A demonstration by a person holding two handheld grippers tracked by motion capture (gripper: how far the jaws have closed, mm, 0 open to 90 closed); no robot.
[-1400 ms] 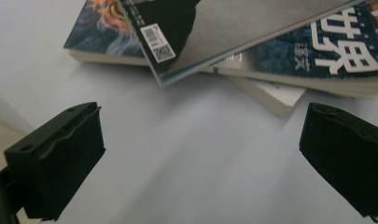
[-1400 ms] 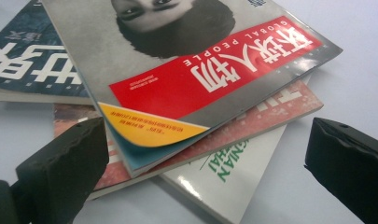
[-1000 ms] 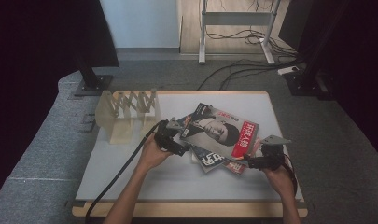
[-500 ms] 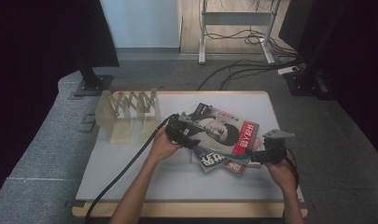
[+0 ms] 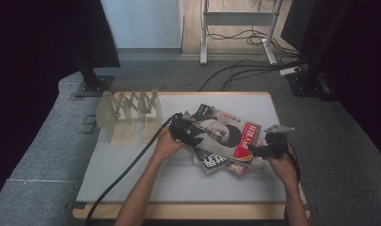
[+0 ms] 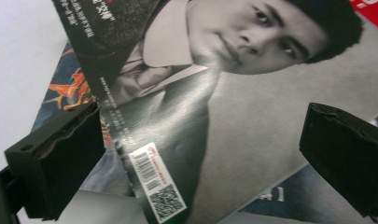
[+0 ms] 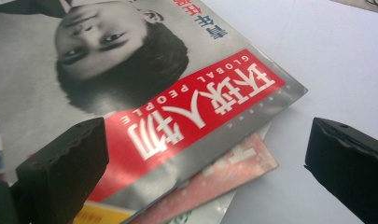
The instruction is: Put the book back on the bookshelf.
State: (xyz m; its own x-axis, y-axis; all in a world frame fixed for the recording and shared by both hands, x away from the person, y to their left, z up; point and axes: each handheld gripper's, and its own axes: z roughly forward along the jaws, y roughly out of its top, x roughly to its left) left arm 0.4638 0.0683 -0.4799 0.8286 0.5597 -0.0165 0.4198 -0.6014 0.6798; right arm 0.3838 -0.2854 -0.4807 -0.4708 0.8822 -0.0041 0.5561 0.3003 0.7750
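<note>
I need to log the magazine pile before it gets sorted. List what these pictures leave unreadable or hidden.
- Lower magazines: the top magazine covers them in the high view, so their count and covers cannot be told.
- Pink magazine: the right gripper view shows just a corner, its title blurred.
- Barcode label: digits too small in the left gripper view.
- Wooden rack: slots too small to count from the high view.
</note>
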